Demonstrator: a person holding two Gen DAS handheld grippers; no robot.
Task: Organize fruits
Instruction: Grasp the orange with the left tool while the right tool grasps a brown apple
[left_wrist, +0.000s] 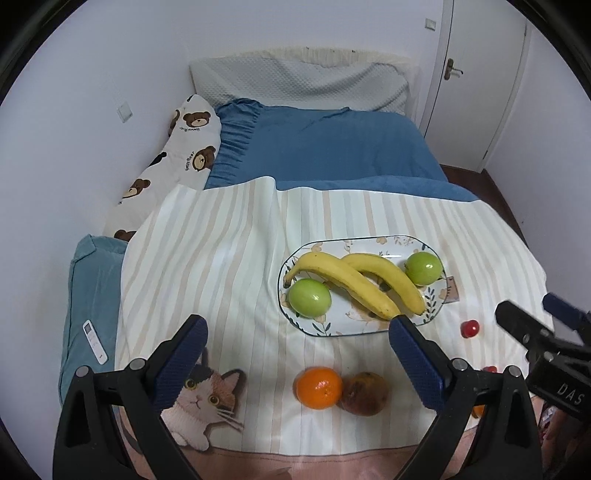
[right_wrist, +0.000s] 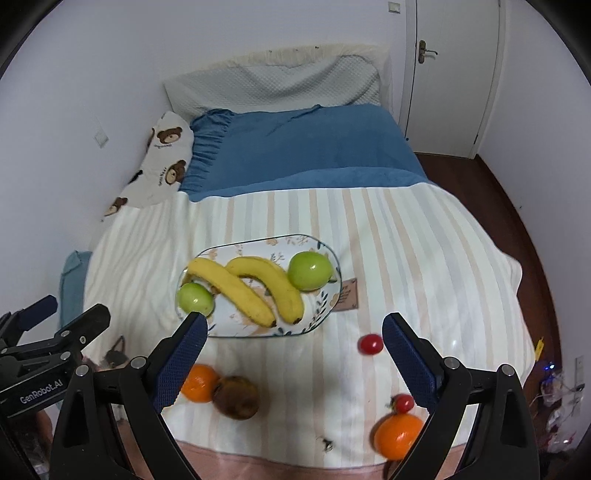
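An oval patterned plate (left_wrist: 436, 254) (right_wrist: 332, 258) on the striped blanket holds two bananas (left_wrist: 354, 280) (right_wrist: 255, 288) and two green apples (left_wrist: 309, 297) (right_wrist: 309, 270). In front of it lie an orange (left_wrist: 318, 387) (right_wrist: 199, 382) and a brown, spoiled-looking fruit (left_wrist: 365, 393) (right_wrist: 236, 397). A second orange (right_wrist: 397, 435) and two small red tomatoes (right_wrist: 370, 344) (right_wrist: 403, 403) lie to the right. My left gripper (left_wrist: 297, 339) hovers open above the orange and brown fruit, holding nothing. My right gripper (right_wrist: 291, 338) is open too, hanging over the blanket in front of the plate.
The striped blanket (left_wrist: 229, 258) with a cat print (left_wrist: 201, 402) covers a bed with blue bedding (left_wrist: 332, 147), a bear-print pillow (left_wrist: 173, 158) and a grey pillow. A remote (left_wrist: 95, 341) lies on a teal cushion at left. A door (right_wrist: 454, 74) and wood floor are on the right.
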